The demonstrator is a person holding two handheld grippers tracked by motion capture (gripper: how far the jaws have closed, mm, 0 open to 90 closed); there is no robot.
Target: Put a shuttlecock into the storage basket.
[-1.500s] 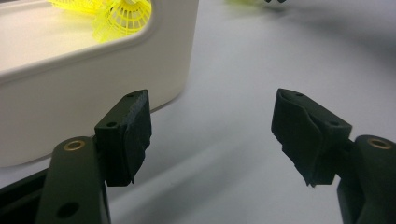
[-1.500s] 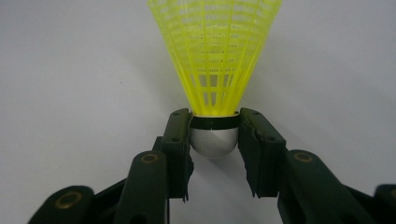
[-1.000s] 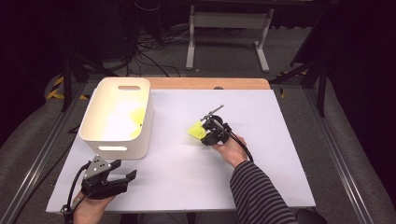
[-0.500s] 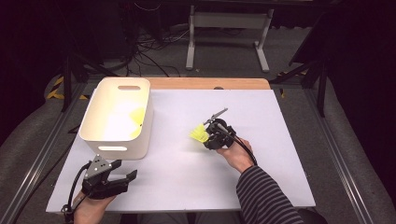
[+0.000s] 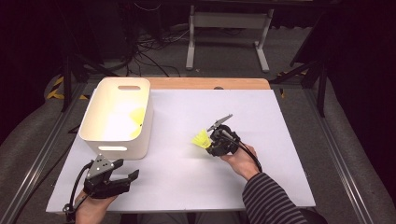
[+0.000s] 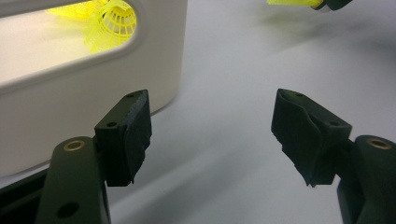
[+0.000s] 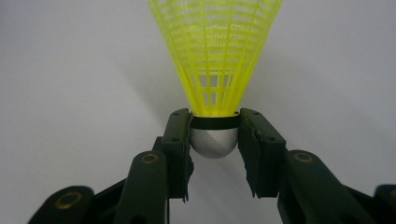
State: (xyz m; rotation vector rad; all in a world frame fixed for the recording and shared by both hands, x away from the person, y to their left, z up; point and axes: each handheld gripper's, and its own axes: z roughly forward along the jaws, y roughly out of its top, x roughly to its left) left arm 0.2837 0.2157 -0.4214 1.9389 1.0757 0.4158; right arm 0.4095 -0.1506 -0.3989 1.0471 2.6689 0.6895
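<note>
- Left gripper: lower left of the high view, near the front edge of the white table. Jaws spread wide, nothing between them; the left gripper view shows bare table in the gap.
- White bin: upper left of the high view, just beyond the left gripper. Through its handle slot, the left gripper view shows a yellow shuttlecock in the bin.
- Held shuttlecock: centre of the high view, clear of the bin, skirt pointing left toward it.
- Right gripper: centre right of the high view. Jaws closed on the shuttlecock's rounded silver-grey cork base, pinching at its black band; the yellow mesh skirt projects forward, free.
- Risk: the grip falls on a curved, smooth surface. A quick swing or a knock of the skirt on the bin rim would likely twist or eject the shuttlecock.
- Risk: squeezing further forward would probably crush the mesh.
- Clearance: open table lies between shuttlecock and bin; the bin's right wall is the only edge in that line.
</note>
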